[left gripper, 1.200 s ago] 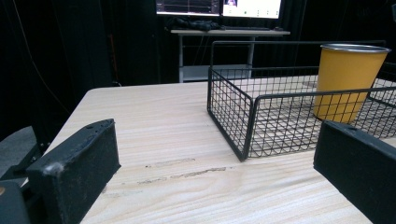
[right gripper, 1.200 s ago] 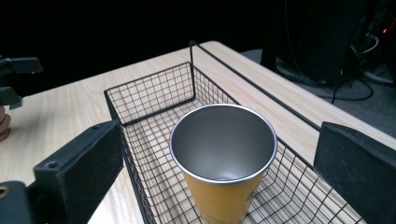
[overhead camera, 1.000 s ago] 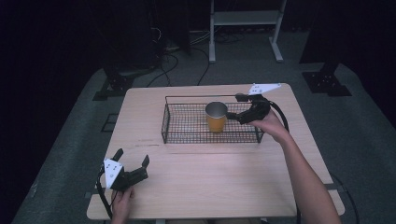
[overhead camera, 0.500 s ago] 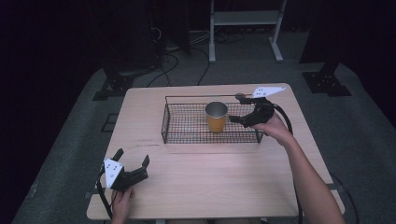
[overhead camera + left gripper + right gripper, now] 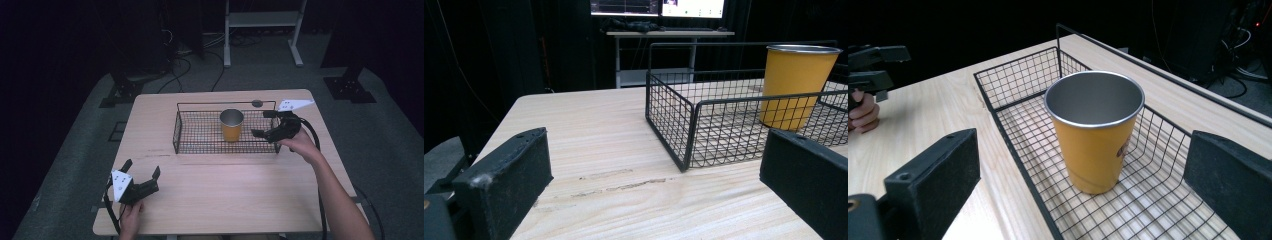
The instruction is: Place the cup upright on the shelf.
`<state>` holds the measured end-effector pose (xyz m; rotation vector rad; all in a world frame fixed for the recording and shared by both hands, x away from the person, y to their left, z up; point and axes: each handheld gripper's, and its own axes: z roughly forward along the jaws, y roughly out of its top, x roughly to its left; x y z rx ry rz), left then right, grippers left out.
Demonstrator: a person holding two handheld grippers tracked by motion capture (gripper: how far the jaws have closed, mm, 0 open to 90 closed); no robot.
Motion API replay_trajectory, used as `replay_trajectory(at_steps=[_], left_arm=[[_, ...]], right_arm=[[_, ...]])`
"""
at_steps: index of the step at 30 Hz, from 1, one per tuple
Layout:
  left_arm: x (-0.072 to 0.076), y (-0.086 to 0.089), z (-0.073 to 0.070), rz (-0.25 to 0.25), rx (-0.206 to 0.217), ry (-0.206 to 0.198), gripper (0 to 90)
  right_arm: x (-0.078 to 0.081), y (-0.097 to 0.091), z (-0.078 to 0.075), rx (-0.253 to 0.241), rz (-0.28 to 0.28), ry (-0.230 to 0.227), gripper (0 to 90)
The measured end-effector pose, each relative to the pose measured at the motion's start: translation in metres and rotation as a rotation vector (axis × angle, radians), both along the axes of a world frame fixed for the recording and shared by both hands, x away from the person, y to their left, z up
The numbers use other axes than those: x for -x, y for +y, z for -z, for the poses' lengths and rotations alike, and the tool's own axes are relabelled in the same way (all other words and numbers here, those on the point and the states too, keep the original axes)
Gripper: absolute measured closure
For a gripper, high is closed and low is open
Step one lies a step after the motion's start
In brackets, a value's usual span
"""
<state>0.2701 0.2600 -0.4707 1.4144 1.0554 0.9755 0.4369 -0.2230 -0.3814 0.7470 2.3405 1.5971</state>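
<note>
The yellow cup stands upright in the wire basket, toward its right half, on the far part of the table. My right gripper has drawn back to the right since a second ago; its jaws are spread wide and empty at the basket's right end, apart from the cup. My left gripper, jaws open too, rests unmoved at the near left corner, with bare table between. The cup's printed mark is too blurred to read.

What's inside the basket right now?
One yellow cup, upright and empty as far as its steel inside shows. The basket floor is otherwise bare mesh; the spot under the cup is hidden.
</note>
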Motion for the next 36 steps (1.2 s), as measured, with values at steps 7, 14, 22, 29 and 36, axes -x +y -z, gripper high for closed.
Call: replay_trajectory(at_steps=[7,14,22,29,36], left_arm=[[0.000,0.000,0.000,0.000,0.000,-0.001,0.0],[0.000,0.000,0.000,0.000,-0.001,-0.001,0.0],[0.000,0.000,0.000,-0.001,-0.001,-0.001,0.0],[0.000,0.000,0.000,-0.001,-0.002,0.000,0.0],[0.000,0.000,0.000,-0.001,-0.001,-0.001,0.0]], right_arm=[[0.009,-0.007,0.002,-0.002,-0.001,0.002,1.1],[0.020,-0.016,0.007,-0.007,0.000,0.009,1.1],[0.029,-0.023,0.014,-0.004,0.007,0.012,1.3],[0.039,-0.028,0.020,-0.008,0.001,0.012,5.9],[0.048,-0.031,0.027,-0.010,-0.002,0.020,5.9]])
